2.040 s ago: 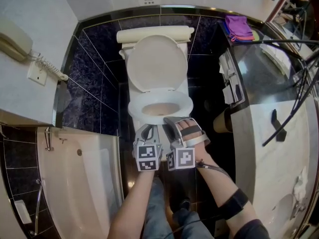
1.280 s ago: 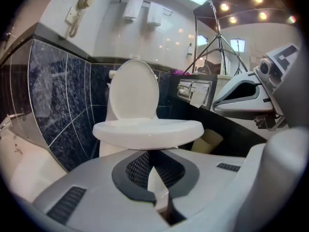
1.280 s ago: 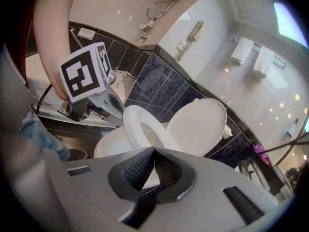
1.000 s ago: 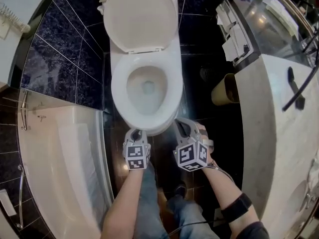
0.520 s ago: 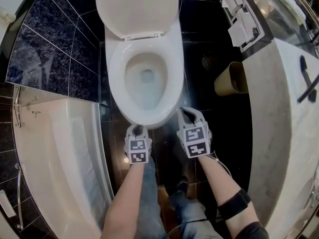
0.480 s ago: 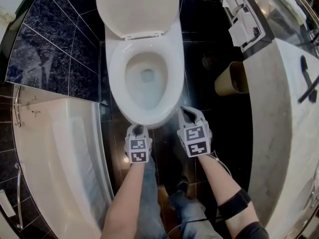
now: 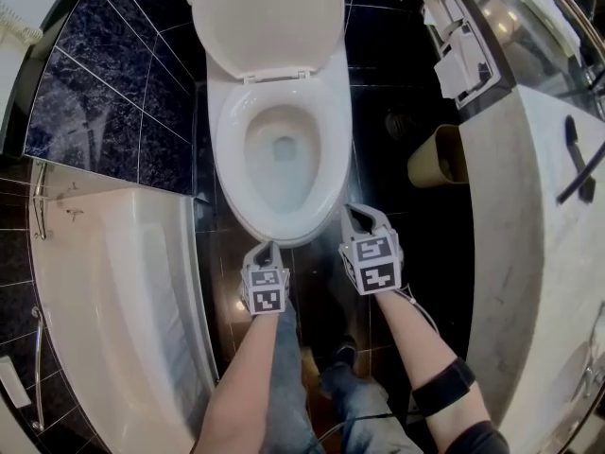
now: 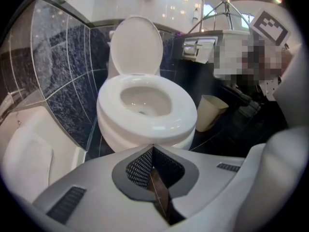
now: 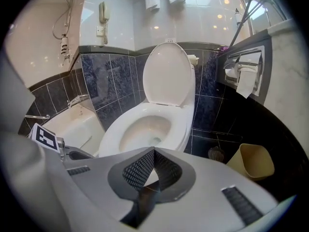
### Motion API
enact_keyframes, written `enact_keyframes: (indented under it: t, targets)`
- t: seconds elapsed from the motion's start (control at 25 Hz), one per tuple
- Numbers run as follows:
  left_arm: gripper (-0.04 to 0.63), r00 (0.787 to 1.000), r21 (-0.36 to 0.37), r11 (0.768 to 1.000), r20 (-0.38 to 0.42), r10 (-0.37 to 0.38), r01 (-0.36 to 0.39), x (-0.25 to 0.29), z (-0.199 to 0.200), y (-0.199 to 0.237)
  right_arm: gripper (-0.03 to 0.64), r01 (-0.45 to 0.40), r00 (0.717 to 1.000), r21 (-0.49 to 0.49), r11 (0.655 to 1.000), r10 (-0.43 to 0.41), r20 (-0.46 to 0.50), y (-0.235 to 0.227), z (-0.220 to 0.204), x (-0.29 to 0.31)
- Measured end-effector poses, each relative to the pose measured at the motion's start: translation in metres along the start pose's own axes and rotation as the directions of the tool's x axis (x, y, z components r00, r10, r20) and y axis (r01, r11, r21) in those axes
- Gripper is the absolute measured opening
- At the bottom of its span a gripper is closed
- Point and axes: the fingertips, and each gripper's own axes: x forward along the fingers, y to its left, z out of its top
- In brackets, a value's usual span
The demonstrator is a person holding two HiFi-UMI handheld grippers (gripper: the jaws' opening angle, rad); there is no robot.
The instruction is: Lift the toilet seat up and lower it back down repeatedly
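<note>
Both the left gripper and right gripper, jaws closed and empty, should wedge under the seat front at centre frame, lifting gently.

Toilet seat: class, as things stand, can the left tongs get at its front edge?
Probably yes: the left tongs sit just in front of the toilet seat with nothing between them. They are shut, though, so they would have to open to grip.
</note>
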Motion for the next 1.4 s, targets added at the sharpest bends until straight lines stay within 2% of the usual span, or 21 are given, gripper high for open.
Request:
enact_keyframes:
  t: [0.16, 0.28, 0.44, 0.6, 0.76, 1.04, 1.28, 1.4]
  targets:
    - [-0.012, 1.000, -0.013, 1.000, 0.010, 0.009, -0.009, -0.015, 0.004, 0.001, 0.018, -0.006, 1.000, 0.018, 1.000, 0.006, 0.015, -0.001, 0.018, -0.011]
    - [-0.012, 0.999, -0.011, 1.000, 0.033, 0.010, -0.010, -0.033, 0.023, -0.002, 0.018, -0.008, 1.000, 0.031, 0.999, 0.008, 0.009, -0.001, 0.024, -0.023]
    - [-0.012, 0.998, 0.010, 1.000, 0.063, 0.000, -0.001, -0.077, 0.066, -0.013, 0.018, -0.006, 1.000, 0.040, 0.999, 0.007, -0.007, -0.001, 0.036, -0.051]
    - [-0.012, 0.992, 0.019, 1.000, 0.122, 0.017, -0.019, -0.145, 0.128, -0.020, 0.018, -0.032, 0.999, 0.039, 0.999, 0.032, 0.015, 0.011, 0.075, -0.098]
    - [-0.012, 0.980, 0.029, 0.998, 0.192, 0.053, -0.059, -0.222, 0.192, -0.024, 0.018, -0.041, 0.998, 0.048, 0.998, 0.038, 0.059, 0.020, 0.130, -0.162]
    - [-0.012, 0.952, 0.074, 0.996, 0.306, 0.017, -0.042, -0.347, 0.295, -0.057, 0.020, -0.063, 0.986, 0.011, 0.998, 0.060, 0.156, 0.037, 0.225, -0.267]
    - [-0.012, 0.925, 0.100, 0.993, 0.381, 0.014, -0.056, -0.421, 0.352, -0.068, 0.018, -0.049, 0.978, -0.019, 0.999, 0.052, 0.200, 0.038, 0.274, -0.329]
    - [-0.012, 0.914, 0.109, 0.992, 0.405, 0.008, -0.057, -0.449, 0.364, -0.075, 0.018, -0.043, 0.977, -0.029, 0.999, 0.048, 0.207, 0.040, 0.283, -0.352]
